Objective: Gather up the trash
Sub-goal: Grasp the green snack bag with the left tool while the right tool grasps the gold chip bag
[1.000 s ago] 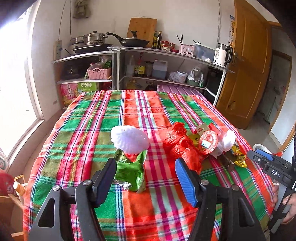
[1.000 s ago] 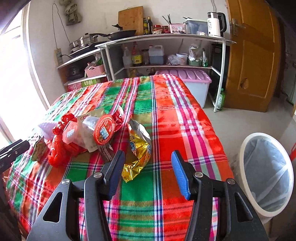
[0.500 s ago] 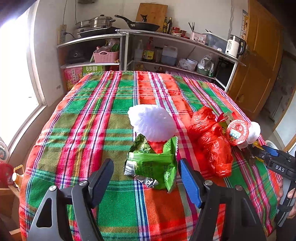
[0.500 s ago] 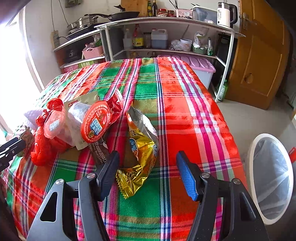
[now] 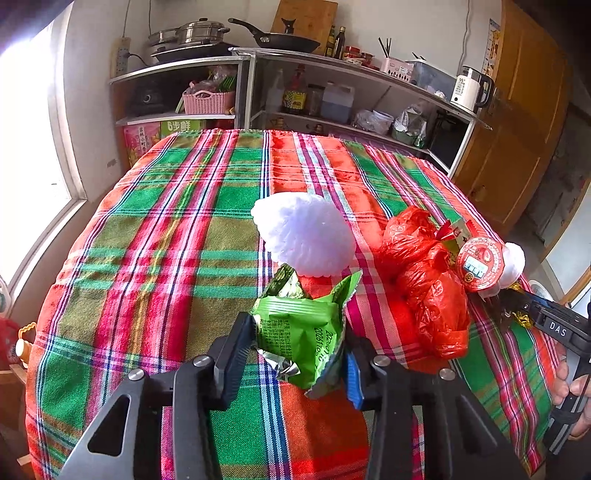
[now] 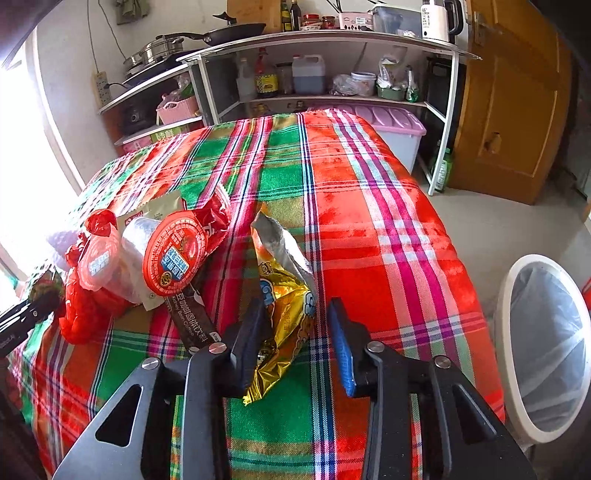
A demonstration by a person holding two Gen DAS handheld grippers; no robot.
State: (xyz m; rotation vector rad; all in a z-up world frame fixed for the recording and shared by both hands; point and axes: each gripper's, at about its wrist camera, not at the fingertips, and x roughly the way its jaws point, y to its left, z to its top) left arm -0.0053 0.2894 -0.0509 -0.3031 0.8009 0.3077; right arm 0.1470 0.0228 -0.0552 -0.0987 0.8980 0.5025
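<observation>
My left tool [image 5: 299,350], jaws just closing, clamps the green wrapper [image 5: 303,328] and my right tool [image 6: 295,339] narrows around the gold wrapper [image 6: 284,306], not visibly clamped, both bound for the bin [image 6: 506,314].

I read "DAS" on right gripper [image 5: 554,326] body. Green snack wrapper [image 5: 303,332]: date print starting "2026", rest too small for me. Brown sachet [image 6: 190,321]: "Bean Coffee" under Chinese text. White kettle [image 6: 436,18]: "95°". Shelf carton [image 5: 181,126]: "6" plus Chinese characters. Red cup lid [image 6: 173,256]: print unreadable.
</observation>
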